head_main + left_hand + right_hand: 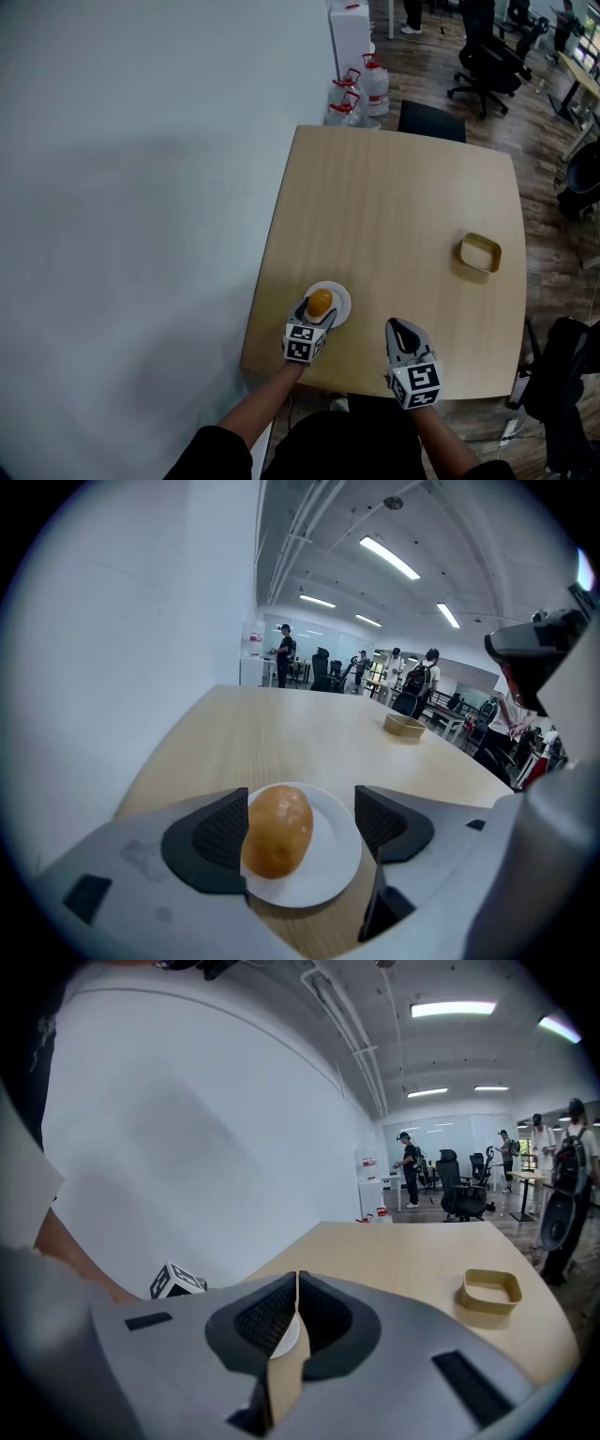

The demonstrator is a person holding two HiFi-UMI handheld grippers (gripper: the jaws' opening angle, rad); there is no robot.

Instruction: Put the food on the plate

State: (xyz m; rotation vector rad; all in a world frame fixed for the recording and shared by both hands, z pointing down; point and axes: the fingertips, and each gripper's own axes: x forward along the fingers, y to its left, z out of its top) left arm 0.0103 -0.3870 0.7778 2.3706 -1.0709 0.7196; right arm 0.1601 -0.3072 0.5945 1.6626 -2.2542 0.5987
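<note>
An orange-brown bread roll lies on a small white plate near the table's front left corner. In the left gripper view the roll rests on the plate between the jaws. My left gripper is open; the roll sits against its left pad, and the right pad stands apart from it. My right gripper hovers near the front edge, to the right of the plate, shut with nothing in it.
A shallow wooden box sits on the table at the right. A white wall runs along the left. Water bottles and a black chair stand beyond the far edge.
</note>
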